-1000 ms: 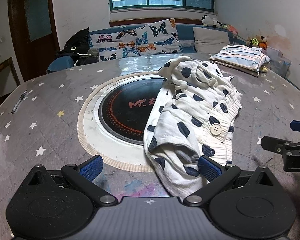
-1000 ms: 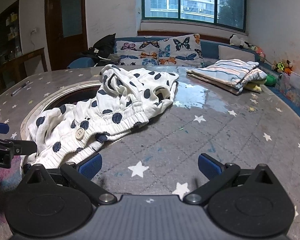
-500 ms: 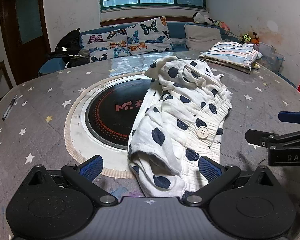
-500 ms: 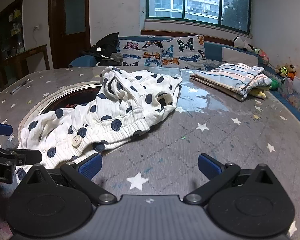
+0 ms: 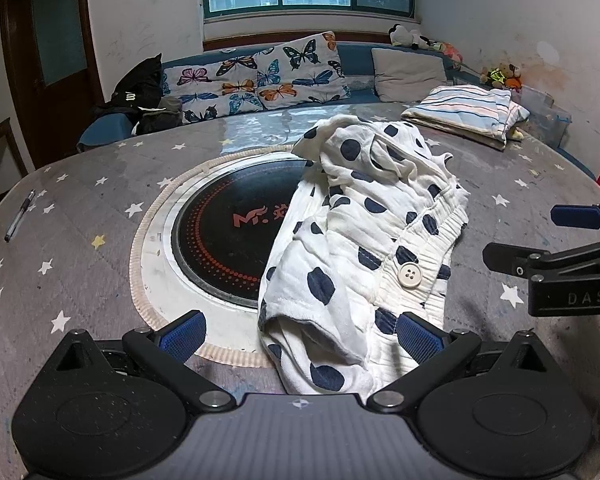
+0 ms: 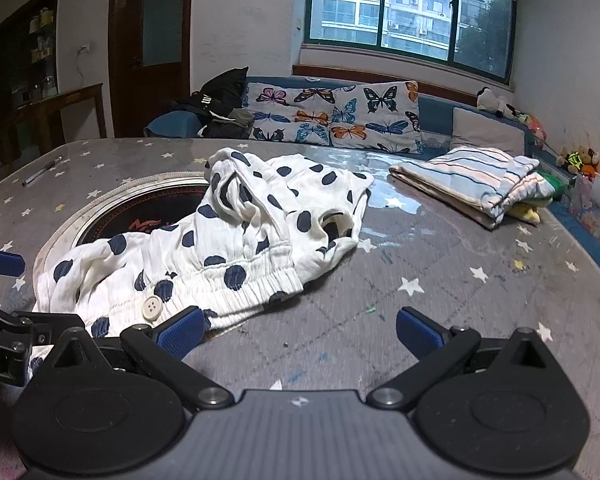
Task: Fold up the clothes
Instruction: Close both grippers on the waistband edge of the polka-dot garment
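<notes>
Left gripper [image 5: 300,330]: jaws spread wide, nothing pinched. I've got it low at the near end of the polka-dot garment [image 5: 364,240], with the crumpled hem lying right between the two blue pads.

Right gripper [image 6: 298,330]: also wide open and empty. Its left pad sits at the elastic waistband [image 6: 236,292], just beside the white button [image 6: 152,307]; the right pad is over bare star-print table cover [image 6: 440,292].

Where the garment is: bunched in a long heap on the table, partly draped over the round black hotplate [image 5: 228,236] in the middle. Not flat at all, one end is humped up toward the window side.

Already done, looks like: a striped folded piece [image 6: 472,180] is parked at the far right of the table, well apart from this one.

Step I reckon I'm on: lining up the first grab on the dotted piece, so basically the start for this garment. No fold made on it yet.

Next move needs: both jaws closing on fabric, left on the hem corner, right on the waistband edge, then lift and spread it flat before folding.

Watch out for: the fabric is thin and layered, so I could easily pinch two layers at once and drag the whole heap instead of opening it.
</notes>
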The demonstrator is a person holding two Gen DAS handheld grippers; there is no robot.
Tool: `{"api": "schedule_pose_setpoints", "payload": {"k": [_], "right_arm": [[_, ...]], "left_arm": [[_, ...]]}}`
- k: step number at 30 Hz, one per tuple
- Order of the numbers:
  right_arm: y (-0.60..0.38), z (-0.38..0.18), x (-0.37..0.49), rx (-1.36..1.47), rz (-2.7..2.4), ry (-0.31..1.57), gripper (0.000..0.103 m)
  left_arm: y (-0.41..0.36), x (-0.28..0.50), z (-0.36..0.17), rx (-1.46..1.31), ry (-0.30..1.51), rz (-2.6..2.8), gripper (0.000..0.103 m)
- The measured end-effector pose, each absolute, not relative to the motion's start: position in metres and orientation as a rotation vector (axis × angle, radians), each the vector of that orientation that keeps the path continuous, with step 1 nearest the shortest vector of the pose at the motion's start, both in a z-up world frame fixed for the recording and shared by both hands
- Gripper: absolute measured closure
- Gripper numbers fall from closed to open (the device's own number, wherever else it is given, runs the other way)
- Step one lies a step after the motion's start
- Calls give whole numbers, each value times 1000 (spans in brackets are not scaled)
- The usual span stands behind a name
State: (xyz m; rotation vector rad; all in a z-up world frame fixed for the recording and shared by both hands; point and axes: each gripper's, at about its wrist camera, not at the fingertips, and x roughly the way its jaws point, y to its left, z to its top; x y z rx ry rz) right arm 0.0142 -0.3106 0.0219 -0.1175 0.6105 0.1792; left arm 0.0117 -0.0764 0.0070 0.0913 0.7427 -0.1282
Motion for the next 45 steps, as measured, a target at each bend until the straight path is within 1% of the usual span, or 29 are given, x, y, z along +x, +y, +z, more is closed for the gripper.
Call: {"api": "schedule_pose_setpoints", "payload": {"k": [26,30,34,35,37,42,43,44,45], "right_arm": [[-301,24,55,-185,207,632,0],[-300,23,63,-181,215,636,3],[-297,22,72,-186,232,636,9],[-296,22,75,-188,235,633,12],[-294,22,80,-183,246,630,14],[-289,22,97,-167,275,635,32],[-289,22,100,-166,282,640,34],[-288,21,104,-164,292,647,37],[-288,20,106,-162,298,653,42]], "left_arm": [[-63,15,3,48,776,-101,0],[-59,17,1,38,784,-86,0],[-52,19,-1,19,791,-68,0],[-50,19,-1,15,792,-64,0],[-47,20,-1,8,793,-59,0],[-42,21,-2,-20,801,-60,0],[-42,20,-1,-23,801,-62,0],[-42,20,-1,-26,801,-63,0],[-42,20,-1,-28,800,-67,0]]}}
